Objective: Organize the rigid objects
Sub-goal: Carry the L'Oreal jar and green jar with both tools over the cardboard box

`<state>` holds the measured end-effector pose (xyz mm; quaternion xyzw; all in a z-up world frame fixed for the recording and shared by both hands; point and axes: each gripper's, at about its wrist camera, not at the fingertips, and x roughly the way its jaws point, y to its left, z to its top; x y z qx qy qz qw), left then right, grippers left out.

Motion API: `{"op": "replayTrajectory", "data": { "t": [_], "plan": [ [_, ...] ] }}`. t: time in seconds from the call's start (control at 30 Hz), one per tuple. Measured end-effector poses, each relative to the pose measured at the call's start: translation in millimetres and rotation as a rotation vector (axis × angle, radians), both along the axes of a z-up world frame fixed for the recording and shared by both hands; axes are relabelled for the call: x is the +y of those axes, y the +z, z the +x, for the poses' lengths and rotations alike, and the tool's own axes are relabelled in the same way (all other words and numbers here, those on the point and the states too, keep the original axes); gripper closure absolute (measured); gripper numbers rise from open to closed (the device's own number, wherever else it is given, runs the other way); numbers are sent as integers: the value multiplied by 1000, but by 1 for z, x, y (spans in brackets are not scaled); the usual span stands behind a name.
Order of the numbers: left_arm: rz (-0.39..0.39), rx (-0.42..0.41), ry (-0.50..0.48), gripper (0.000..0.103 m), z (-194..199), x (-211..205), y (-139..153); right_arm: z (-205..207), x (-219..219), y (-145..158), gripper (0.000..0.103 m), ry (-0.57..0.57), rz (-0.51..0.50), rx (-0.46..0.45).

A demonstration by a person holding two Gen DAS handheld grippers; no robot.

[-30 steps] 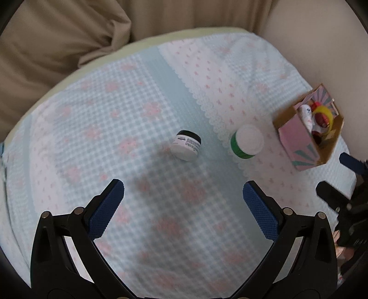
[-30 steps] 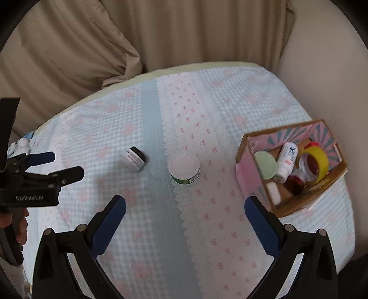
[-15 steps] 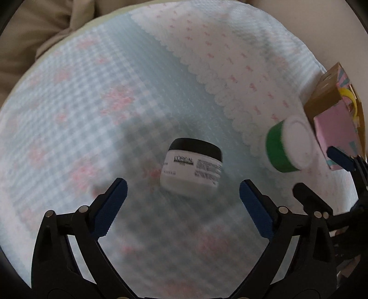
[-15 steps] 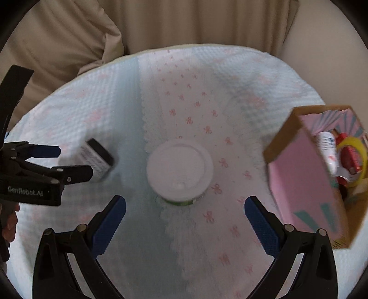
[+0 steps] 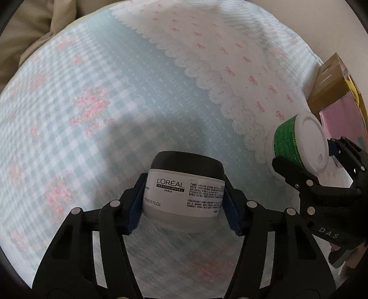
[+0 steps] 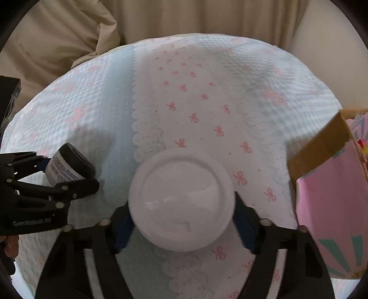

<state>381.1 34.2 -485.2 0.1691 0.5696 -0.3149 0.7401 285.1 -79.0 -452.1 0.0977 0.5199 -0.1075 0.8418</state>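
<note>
Much of the pink box is cut off at the right edge of both views, so only a brown cardboard flap, a pink wall with teal rays and a sliver of yellow and red contents show; what lies inside cannot be made out. From the right wrist, the broad white lid of the green tub hides its own body and most of the blue pads, and the whole view is slightly blurred. The white jar with a black cap reads "L'ORÉAL PROFESSIONNEL PARIS" and "75 ml 2.5 FL.OZ."; the finer print beside it is too small to read. The left gripper is clamped on that jar, both blue pads pressed to its sides. The right gripper is closed around the green tub just beside the pink box; its side carries "DAS", and the left one's body reads "GenRobot.AI". Everything sits on a tablecloth of pale blue gingham with pink flowers and a white scalloped panel dotted with pink bows. Beige curtains hang behind.
</note>
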Motion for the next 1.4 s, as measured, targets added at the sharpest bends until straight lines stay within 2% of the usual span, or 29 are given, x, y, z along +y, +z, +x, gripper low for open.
{"op": "replayTrajectory", "data": {
  "t": [0.33,0.6,0.87,0.97,1.13,1.4],
  "plan": [
    [-12,-8,39,47,-7,13,15,-1,-3,4,36,12,13,3],
    [-36,-43,75,47,-23,24,57,-17,2,27,36,33,20,-23],
    [-78,-86,125,47,-54,32,132,-42,12,90,36,75,31,-86],
    [-74,-114,136,47,-70,35,162,-54,13,123,36,96,50,-98],
    [-84,-100,188,47,-96,41,201,-76,13,170,36,118,74,-97],
    [-85,-116,206,47,-136,27,245,-109,-6,237,36,146,97,-118]
  ]
}}
